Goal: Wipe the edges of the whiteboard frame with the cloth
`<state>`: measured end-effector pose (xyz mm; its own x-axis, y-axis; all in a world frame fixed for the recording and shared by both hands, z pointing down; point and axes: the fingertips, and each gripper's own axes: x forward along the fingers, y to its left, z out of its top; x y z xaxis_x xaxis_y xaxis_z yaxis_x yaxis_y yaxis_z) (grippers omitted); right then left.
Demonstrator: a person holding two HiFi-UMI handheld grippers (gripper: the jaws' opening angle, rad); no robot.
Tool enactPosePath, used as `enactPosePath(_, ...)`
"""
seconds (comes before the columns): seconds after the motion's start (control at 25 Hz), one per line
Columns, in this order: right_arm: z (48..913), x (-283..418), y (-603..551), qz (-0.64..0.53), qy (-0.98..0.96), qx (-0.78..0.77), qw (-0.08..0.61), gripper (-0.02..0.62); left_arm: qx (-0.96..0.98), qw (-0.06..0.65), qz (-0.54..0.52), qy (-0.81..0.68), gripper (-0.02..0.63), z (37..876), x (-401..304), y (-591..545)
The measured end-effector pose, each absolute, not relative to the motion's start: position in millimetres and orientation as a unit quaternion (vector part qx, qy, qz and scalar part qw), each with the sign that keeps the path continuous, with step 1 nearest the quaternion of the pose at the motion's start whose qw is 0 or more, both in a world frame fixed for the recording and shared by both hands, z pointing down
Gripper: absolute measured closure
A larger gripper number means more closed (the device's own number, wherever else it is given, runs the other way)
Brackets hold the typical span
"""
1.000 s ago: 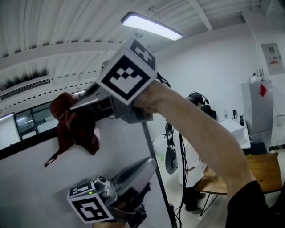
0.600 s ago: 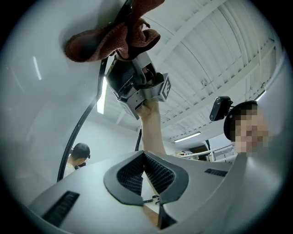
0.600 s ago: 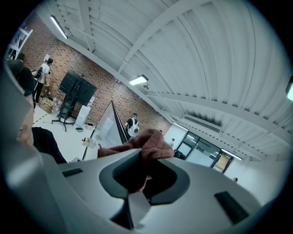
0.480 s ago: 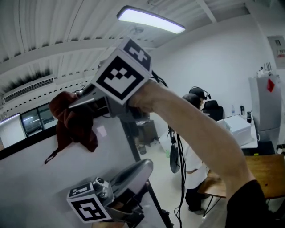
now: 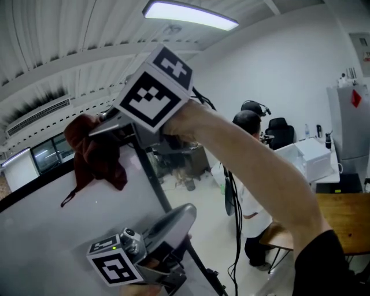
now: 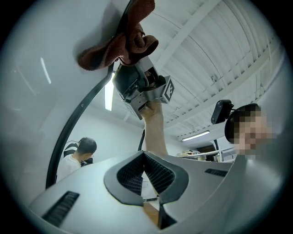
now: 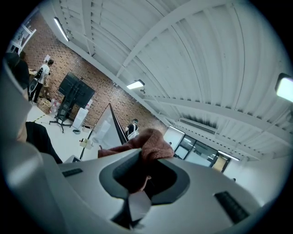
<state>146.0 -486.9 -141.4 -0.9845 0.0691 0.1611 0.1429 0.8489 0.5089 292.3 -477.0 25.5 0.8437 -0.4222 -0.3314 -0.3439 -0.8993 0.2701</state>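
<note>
A dark red cloth (image 5: 97, 156) hangs from my right gripper (image 5: 92, 128), which is shut on it and held high at the whiteboard's (image 5: 58, 231) upper right corner. The cloth lies against the board where the dark top frame edge (image 5: 29, 186) meets the side frame edge (image 5: 157, 193). In the right gripper view the cloth (image 7: 151, 139) bunches between the jaws of that gripper (image 7: 143, 157). My left gripper (image 5: 186, 213) is low in front of the board, shut and empty. The left gripper view shows its pads together (image 6: 144, 155), with the cloth (image 6: 126, 43) and the frame (image 6: 73, 130) above.
A person (image 5: 250, 124) with a headset sits behind the board at the right, beside a wooden table (image 5: 341, 214) and a white cabinet (image 5: 354, 127). Cables (image 5: 232, 193) hang near the board's side edge. A ceiling light (image 5: 191, 14) is overhead.
The board's side frame edge has slid left in the view, so the cloth now sits nearer the corner. My right gripper stays shut on the cloth; my left gripper has barely moved.
</note>
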Motion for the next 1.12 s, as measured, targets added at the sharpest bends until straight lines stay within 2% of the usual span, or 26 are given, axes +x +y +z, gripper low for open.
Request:
enactPosePath(0.6, -143.3, 168.0, -522.7, -0.233, -0.968, 0.053, 0.079, 0.531, 0.968, 0.12, -0.188, -0.115, 0.62, 29.3, 280.6, -454.7)
enactPosePath(1.0, -149.6, 189.0, -542.0, -0.202, -0.977, 0.062, -0.025, 0.531, 0.969, 0.136, -0.181, -0.103, 0.62, 43.8, 279.5, -466.5)
enactPosePath(1.12, -147.4, 200.0, -557.3, -0.148, -0.986, 0.02, -0.076, 0.531, 0.968, 0.126, -0.181, -0.125, 0.62, 43.8, 280.9, -477.6)
